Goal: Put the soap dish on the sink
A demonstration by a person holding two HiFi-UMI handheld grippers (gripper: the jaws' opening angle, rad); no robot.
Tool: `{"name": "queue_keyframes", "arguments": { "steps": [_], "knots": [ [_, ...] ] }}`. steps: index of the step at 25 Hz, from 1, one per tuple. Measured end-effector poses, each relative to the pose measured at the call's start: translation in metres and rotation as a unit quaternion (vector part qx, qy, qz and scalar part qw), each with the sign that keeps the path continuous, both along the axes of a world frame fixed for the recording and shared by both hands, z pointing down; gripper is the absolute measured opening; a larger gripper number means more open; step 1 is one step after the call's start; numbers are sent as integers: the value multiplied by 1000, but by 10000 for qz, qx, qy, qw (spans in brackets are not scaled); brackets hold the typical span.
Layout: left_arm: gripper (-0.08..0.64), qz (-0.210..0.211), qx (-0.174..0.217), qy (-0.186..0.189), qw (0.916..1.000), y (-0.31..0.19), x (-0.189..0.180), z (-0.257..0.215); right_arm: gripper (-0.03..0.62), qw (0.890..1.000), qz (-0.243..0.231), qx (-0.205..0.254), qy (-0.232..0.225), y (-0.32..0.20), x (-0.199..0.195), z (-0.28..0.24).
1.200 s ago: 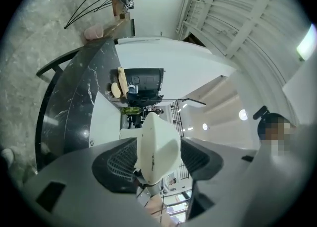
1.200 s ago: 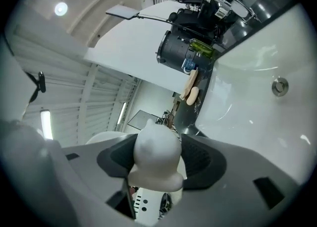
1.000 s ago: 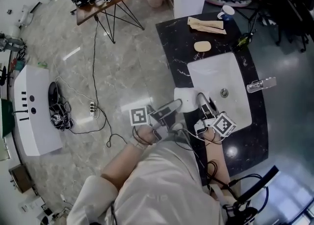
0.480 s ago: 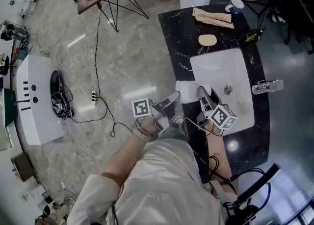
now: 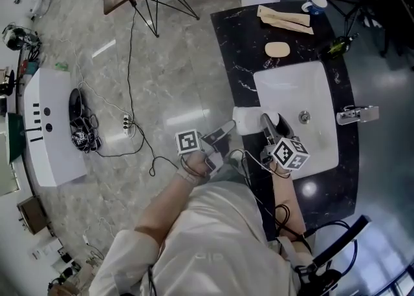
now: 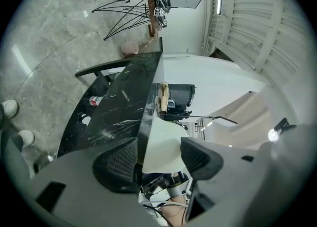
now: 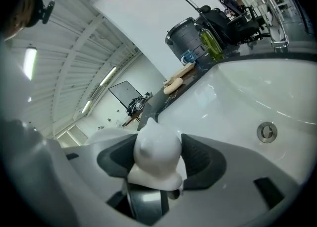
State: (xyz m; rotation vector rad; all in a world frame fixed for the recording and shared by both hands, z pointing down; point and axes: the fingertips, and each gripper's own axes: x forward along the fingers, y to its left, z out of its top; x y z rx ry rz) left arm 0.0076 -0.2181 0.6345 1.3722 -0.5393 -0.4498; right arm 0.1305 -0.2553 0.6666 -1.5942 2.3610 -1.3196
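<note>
Being held by both grippers, the white soap dish (image 5: 244, 120) was seen at the front edge of the black worktop (image 5: 238, 55), just beside the near corner of the white sink (image 5: 284, 76). The left gripper (image 6: 158, 157) was clamped on the dish's flat edge. The right gripper (image 7: 157, 157) was closed on its rounded, eared knob. A beige oval bar (image 5: 277, 49) was seen on the worktop beyond the sink.

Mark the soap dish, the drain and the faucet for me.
soap dish (image 5: 244, 120), head view, on its white top face.
drain (image 7: 266, 132), right gripper view, on the middle of the metal ring in the basin.
faucet (image 5: 356, 115), head view, on the middle of its body.
</note>
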Motion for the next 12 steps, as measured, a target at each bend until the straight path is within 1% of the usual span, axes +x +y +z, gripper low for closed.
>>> {"name": "queue_keyframes", "arguments": {
  "steps": [4, 7, 10, 12],
  "knots": [
    [264, -36, -92, -58, 9999, 3, -3, 9, 279, 9998, -9, 110, 169, 0, 0, 1],
    [264, -139, -248, -83, 9996, 4, -7, 18, 279, 9994, -141, 177, 278, -1, -3, 0],
    [262, -257, -388, -167, 9988, 6, -13, 29, 279, 9991, -247, 176, 285, 1, -9, 1],
    [264, -267, -422, -143, 9986, 7, -13, 31, 279, 9991, -256, 157, 295, 2, -11, 3]
  ]
}}
